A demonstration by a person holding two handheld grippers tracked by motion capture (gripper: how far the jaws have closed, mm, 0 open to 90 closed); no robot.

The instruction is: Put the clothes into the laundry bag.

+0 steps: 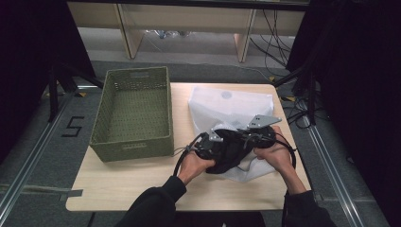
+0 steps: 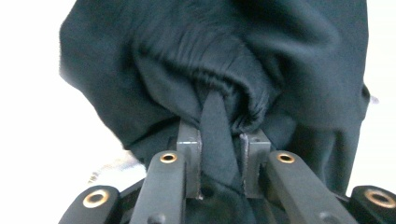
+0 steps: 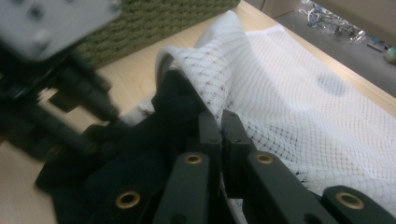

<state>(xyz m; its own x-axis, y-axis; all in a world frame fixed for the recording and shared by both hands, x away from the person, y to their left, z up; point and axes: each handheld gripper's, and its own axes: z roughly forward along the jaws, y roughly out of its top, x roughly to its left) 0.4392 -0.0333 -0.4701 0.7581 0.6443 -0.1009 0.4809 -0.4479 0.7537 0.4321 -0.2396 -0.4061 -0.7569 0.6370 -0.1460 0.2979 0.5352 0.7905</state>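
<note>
A black garment [image 1: 228, 155] lies bunched at the near end of a white mesh bag [image 1: 231, 106] on the right half of the table. My left gripper [image 2: 218, 140] is shut on a fold of the black garment [image 2: 224, 60], which rises in gathered folds above the jaws. My right gripper [image 3: 219, 122] is shut on the rim of the mesh bag [image 3: 289, 88], right beside the black garment [image 3: 173, 107] that pokes into the bag's mouth. In the high view the left gripper [image 1: 213, 143] and right gripper [image 1: 250, 136] sit close together over the garment.
An empty green woven basket [image 1: 133, 147] stands on the left half of the wooden table [image 1: 127, 184], its side near the bag. Past the table's far edge are shelf legs and loose cables on the floor. Dark curtains close both sides.
</note>
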